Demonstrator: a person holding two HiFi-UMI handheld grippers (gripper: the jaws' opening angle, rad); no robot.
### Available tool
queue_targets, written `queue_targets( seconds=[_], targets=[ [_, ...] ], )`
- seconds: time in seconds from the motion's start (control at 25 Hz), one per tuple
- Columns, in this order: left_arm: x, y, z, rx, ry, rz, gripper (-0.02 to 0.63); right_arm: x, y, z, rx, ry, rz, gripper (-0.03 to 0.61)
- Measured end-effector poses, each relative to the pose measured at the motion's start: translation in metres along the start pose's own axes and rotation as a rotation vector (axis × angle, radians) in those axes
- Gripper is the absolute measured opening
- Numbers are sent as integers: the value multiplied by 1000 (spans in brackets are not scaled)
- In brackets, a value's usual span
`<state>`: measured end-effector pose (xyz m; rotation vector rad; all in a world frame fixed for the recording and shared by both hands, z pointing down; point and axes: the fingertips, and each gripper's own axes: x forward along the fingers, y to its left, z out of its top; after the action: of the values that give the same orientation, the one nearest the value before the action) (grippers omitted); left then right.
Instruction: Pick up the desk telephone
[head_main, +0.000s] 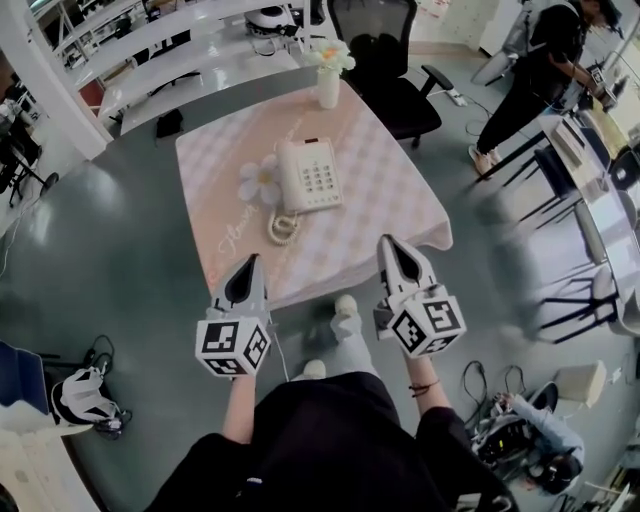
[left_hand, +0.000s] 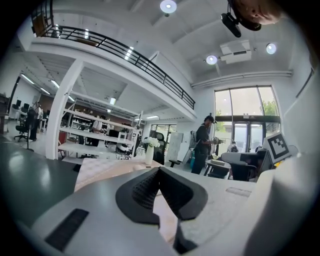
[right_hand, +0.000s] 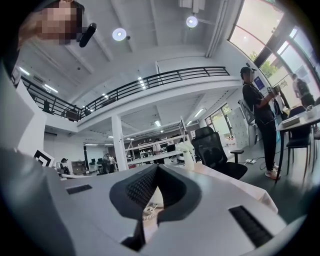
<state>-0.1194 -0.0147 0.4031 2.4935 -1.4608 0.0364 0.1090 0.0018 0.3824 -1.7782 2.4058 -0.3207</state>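
Observation:
The white desk telephone (head_main: 310, 175) lies flat on the pink checked tablecloth (head_main: 390, 200), with its coiled cord (head_main: 283, 228) curled in front of it. My left gripper (head_main: 253, 262) hovers at the table's near edge, left of the phone, with its jaws shut and nothing in them. My right gripper (head_main: 390, 243) is at the near edge to the right, also shut and empty. In the left gripper view the closed jaws (left_hand: 160, 169) point across the table. Below the closed jaws (right_hand: 156, 167) in the right gripper view, a bit of the cord (right_hand: 149, 210) shows.
A fabric flower (head_main: 262, 180) lies touching the phone's left side. A white vase of flowers (head_main: 329, 75) stands at the table's far edge. A black office chair (head_main: 385, 60) is behind the table. A person (head_main: 540, 70) stands by desks at the right.

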Motion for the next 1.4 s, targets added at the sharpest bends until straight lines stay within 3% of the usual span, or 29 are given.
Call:
queue_targets(
  seconds=[0.36,0.84,1.16,1.4],
  targets=[
    [76,19,11,1,10,96,-2,84,-55,12,24,35,69,-8],
    [166,49,-17,-92,126,211,-2,191,-109,-25,-1,207,165,-9],
    [201,72,-52,-212,256,257,-2,240,-130,-60,70,322,226,-8],
    [222,86,-71,-344,350,225,-2,262,-136,-86,147,402,244,-8]
  ],
)
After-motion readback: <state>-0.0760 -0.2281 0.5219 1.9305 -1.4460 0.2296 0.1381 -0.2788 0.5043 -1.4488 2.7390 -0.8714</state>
